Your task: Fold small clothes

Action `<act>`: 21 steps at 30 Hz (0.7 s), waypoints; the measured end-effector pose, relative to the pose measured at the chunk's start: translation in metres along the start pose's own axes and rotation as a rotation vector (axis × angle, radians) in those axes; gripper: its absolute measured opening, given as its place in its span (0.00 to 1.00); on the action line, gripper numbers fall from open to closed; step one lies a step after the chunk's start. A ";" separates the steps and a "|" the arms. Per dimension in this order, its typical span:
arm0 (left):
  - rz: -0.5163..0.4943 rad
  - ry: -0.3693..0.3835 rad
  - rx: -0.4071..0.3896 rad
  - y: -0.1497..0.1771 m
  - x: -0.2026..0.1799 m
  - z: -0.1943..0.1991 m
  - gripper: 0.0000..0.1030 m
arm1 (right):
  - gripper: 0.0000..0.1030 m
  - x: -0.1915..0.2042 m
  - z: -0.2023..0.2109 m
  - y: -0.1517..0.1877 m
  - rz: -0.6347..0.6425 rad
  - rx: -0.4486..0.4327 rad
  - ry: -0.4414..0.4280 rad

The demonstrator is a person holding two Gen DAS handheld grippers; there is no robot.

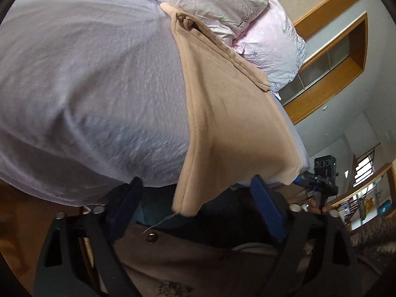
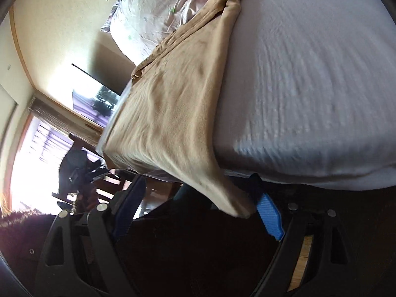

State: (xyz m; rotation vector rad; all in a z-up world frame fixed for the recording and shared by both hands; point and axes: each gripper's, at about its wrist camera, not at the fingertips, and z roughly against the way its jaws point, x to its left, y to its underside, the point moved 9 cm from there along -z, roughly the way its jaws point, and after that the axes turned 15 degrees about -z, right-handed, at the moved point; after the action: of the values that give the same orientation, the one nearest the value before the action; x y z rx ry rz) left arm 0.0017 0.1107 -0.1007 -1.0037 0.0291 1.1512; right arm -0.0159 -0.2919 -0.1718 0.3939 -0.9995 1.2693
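A tan garment [image 1: 222, 113] lies stretched along the edge of a bed with a pale lilac sheet [image 1: 86, 86]. Its near corner hangs off the bed's end between my left gripper's [image 1: 195, 190] open jaws, touching neither pad. In the right wrist view the same tan garment [image 2: 173, 113] droops off the bed's end, and its corner hangs between my right gripper's [image 2: 198, 190] open jaws, close to the blue right finger pad [image 2: 269, 216]. The far end of the garment is bunched near the pillows.
Floral pillows [image 1: 222, 2] lie at the head of the bed, also seen in the right wrist view [image 2: 153, 17]. The other gripper [image 1: 324, 178] shows at the right of the left wrist view. A brown coat [image 1: 198, 259] lies below. A bright window [image 2: 32, 153] is at the left.
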 end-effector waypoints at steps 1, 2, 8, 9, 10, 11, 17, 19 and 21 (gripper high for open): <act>0.027 0.021 0.000 -0.002 0.001 -0.005 0.62 | 0.51 0.001 -0.003 0.001 -0.004 0.006 -0.026; 0.056 0.052 -0.001 -0.001 0.001 -0.008 0.52 | 0.35 0.004 -0.008 0.004 -0.004 0.024 -0.059; 0.184 0.192 -0.059 -0.005 -0.007 0.006 0.04 | 0.07 0.039 0.011 0.013 0.091 0.004 -0.136; 0.177 0.204 -0.083 -0.013 -0.013 0.013 0.04 | 0.07 0.049 0.018 0.008 0.110 -0.015 -0.149; 0.161 0.205 -0.107 -0.022 -0.017 0.023 0.04 | 0.07 0.060 0.026 0.002 0.132 -0.038 -0.162; 0.140 0.203 -0.133 -0.035 -0.021 0.031 0.04 | 0.07 0.074 0.033 -0.007 0.160 -0.064 -0.176; 0.019 0.132 -0.215 -0.155 -0.016 0.027 0.04 | 0.07 0.145 0.044 -0.110 0.239 -0.237 -0.224; 0.025 0.089 -0.237 -0.203 0.002 0.008 0.04 | 0.07 0.156 0.034 -0.160 0.218 -0.302 -0.203; 0.065 0.056 -0.248 -0.241 0.023 -0.014 0.04 | 0.07 0.154 0.020 -0.206 0.162 -0.353 -0.176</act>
State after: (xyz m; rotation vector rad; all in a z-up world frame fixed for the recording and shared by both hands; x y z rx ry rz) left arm 0.2029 0.1081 0.0345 -1.2626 -0.0373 1.2059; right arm 0.1599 -0.2757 0.0161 0.1535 -1.4013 1.1852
